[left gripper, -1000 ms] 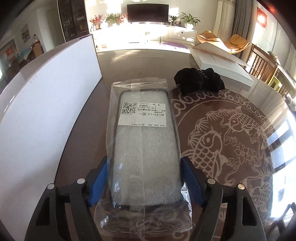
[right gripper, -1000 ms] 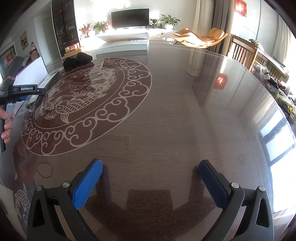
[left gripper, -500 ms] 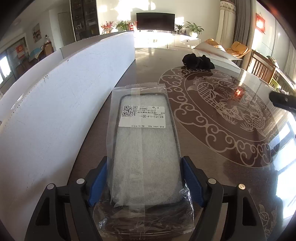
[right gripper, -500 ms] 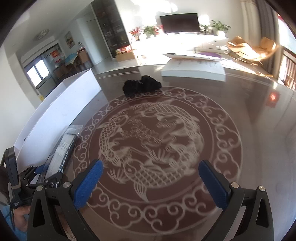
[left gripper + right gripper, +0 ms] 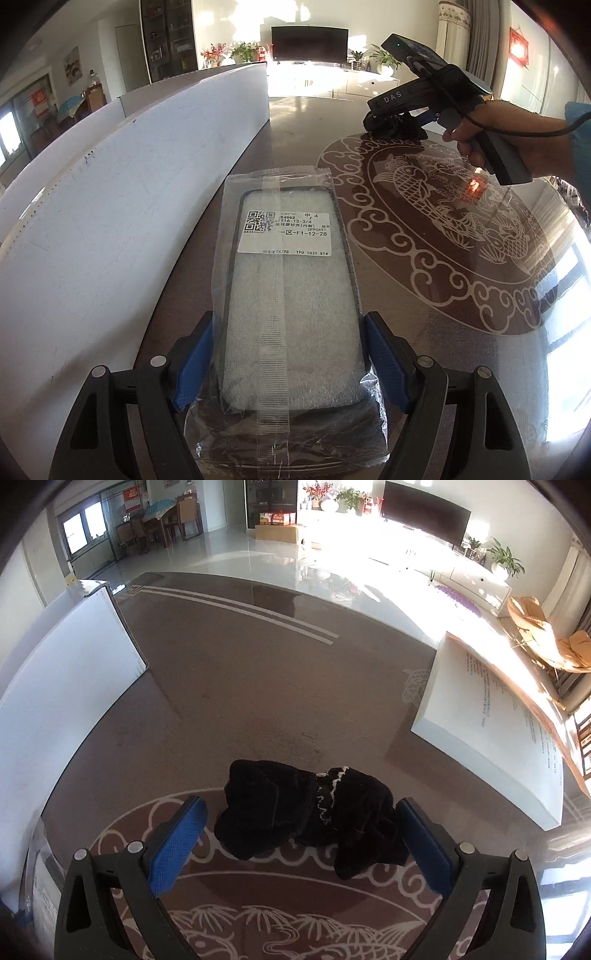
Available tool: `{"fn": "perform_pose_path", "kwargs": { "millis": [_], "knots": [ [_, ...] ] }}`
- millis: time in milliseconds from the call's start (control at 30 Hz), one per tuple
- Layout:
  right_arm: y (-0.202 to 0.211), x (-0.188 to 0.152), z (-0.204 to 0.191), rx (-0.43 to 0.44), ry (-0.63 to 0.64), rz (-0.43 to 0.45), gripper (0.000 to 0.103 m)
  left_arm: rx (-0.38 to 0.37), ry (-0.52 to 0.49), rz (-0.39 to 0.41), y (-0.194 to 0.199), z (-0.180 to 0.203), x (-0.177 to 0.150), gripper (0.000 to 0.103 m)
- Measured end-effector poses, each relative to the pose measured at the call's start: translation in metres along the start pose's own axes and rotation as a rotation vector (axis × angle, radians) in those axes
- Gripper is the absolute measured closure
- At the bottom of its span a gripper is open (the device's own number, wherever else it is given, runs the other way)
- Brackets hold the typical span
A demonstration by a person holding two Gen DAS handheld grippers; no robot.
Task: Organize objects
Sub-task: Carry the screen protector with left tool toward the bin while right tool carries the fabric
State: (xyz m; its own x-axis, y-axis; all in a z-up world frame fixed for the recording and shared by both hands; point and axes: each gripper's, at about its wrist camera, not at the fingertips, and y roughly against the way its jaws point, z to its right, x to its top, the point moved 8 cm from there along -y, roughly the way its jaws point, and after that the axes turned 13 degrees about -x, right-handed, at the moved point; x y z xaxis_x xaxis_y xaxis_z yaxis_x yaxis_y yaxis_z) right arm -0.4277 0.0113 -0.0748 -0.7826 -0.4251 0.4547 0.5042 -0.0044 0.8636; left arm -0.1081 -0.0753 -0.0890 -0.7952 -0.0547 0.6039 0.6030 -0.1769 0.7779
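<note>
One bagged phone case [image 5: 290, 306], one black cloth [image 5: 310, 818]

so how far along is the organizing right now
Nothing looks put away yet. The left gripper holds the bagged phone case beside the white box. The right gripper is closing around the black cloth bundle, its fingers not yet pressing it. Both items still need placing; where they go isn't shown.

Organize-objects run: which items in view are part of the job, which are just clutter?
In play:
- bagged phone case, gripped by left tool
- black cloth bundle, between the closing right tool pads
- white box, likely the bin

Lying about:
- white book
- TV, plants
</note>
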Motion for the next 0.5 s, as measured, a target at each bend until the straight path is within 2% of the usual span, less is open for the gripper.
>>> {"fn": "perform_pose_path", "kwargs": {
  "millis": [33, 100, 267, 500],
  "knots": [
    [-0.002, -0.001, -0.002, -0.004, -0.001, -0.010, 0.034, 0.000, 0.000, -0.001, 0.000, 0.000, 0.000, 0.025],
    [0.003, -0.002, -0.006, 0.006, -0.010, 0.018, 0.039, 0.000, -0.001, -0.001, 0.000, 0.000, 0.000, 0.025],
    [0.019, -0.027, -0.015, -0.013, -0.035, 0.029, 0.040, -0.001, 0.000, -0.001, -0.001, 0.000, 0.001, 0.025],
    [0.067, -0.115, -0.012, -0.071, -0.112, 0.029, 0.039, -0.001, 0.000, -0.001, -0.001, 0.000, 0.001, 0.025]
  ]
}}
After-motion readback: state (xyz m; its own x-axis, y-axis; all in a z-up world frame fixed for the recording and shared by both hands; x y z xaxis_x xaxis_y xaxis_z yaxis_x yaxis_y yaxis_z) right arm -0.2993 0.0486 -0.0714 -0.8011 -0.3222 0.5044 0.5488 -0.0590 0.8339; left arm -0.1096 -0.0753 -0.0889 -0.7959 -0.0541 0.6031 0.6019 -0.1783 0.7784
